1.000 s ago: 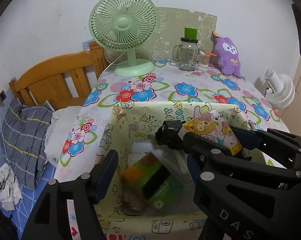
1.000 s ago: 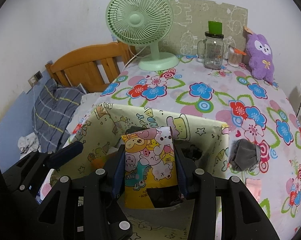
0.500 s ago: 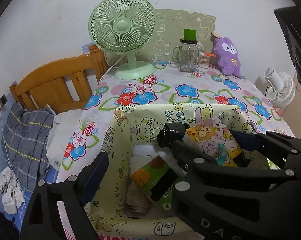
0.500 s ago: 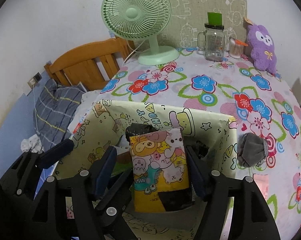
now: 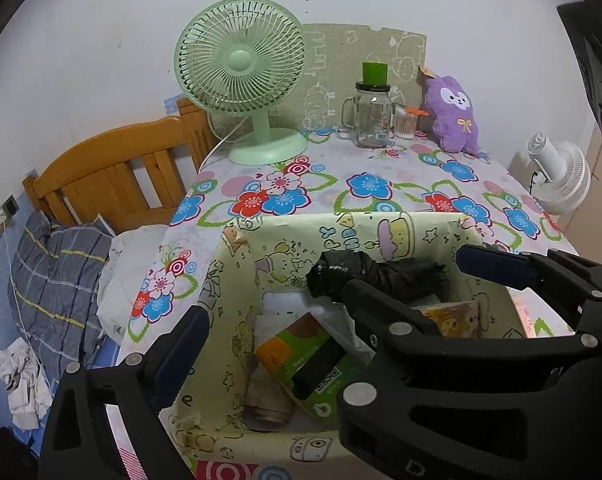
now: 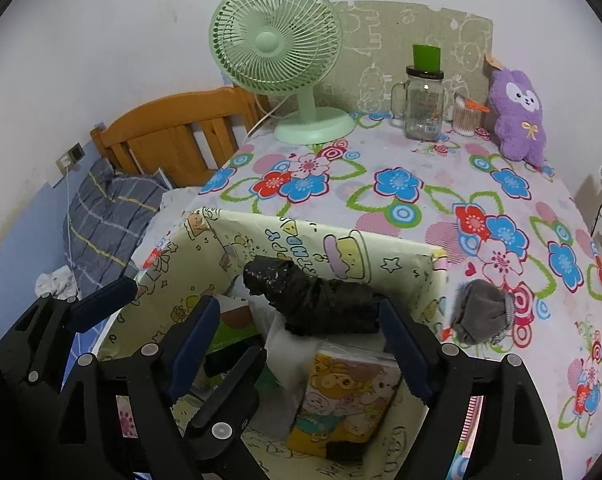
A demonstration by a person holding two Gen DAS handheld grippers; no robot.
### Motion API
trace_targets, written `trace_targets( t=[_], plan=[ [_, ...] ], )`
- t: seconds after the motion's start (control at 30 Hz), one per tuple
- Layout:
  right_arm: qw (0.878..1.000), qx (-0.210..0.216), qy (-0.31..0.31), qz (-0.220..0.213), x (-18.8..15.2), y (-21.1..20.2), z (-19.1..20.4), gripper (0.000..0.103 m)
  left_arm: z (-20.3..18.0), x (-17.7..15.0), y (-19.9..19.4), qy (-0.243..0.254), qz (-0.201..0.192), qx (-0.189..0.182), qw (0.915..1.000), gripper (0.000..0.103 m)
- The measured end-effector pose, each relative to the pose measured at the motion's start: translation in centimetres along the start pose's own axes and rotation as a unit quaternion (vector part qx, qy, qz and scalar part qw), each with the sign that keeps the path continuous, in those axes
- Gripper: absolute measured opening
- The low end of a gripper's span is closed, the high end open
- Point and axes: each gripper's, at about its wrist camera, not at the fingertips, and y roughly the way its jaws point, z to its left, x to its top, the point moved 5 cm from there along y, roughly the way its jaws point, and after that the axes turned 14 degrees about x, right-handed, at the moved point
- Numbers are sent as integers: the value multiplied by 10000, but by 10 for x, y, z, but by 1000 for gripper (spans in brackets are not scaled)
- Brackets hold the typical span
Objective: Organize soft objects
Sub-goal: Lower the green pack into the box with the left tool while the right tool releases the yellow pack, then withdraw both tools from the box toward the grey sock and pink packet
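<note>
A pale yellow cartoon-print box [image 6: 341,248] [image 5: 341,228] stands on the flowered table. A yellow cartoon tissue pack [image 6: 345,400] [image 5: 453,318] lies inside it at the right, below a black plastic bundle [image 6: 321,300] [image 5: 381,276]. A green and orange pack [image 5: 305,360] lies inside at the left. My right gripper [image 6: 301,340] is open and empty above the box, its fingers either side of the tissue pack. My left gripper [image 5: 329,320] is open and empty over the box's left half. A grey soft pouch [image 6: 481,312] lies on the table right of the box. A purple plush [image 6: 517,116] [image 5: 453,116] sits at the back.
A green desk fan [image 6: 281,56] [image 5: 241,68], a glass jar with a green lid [image 6: 423,96] [image 5: 373,112] and a cotton-swab tub [image 6: 467,116] stand at the table's back. A wooden headboard [image 5: 113,176] and plaid pillow [image 5: 53,280] are at the left. A white fan [image 5: 561,176] is at the right.
My right gripper has opened and let go of the cartoon tissue pack, which now lies lower in the box. Both grippers have pulled back a little.
</note>
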Motion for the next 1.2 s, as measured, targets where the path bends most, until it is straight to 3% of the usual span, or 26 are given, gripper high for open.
trace_targets(
  t=[0.77,0.97,1.2],
  plan=[
    [9982,-350,-81,-485,6,-68,-27,85,-42,22,-45,-34,-445,-152,9989,100],
    [9960,-529,-154,-704,9,-89,-35,92,-53,28,-58,-48,-553,-218,9982,100],
    [9942,-603,-170,-875,8,-109,-44,93,-65,32,-70,-25,-626,-266,9977,100]
  ],
)
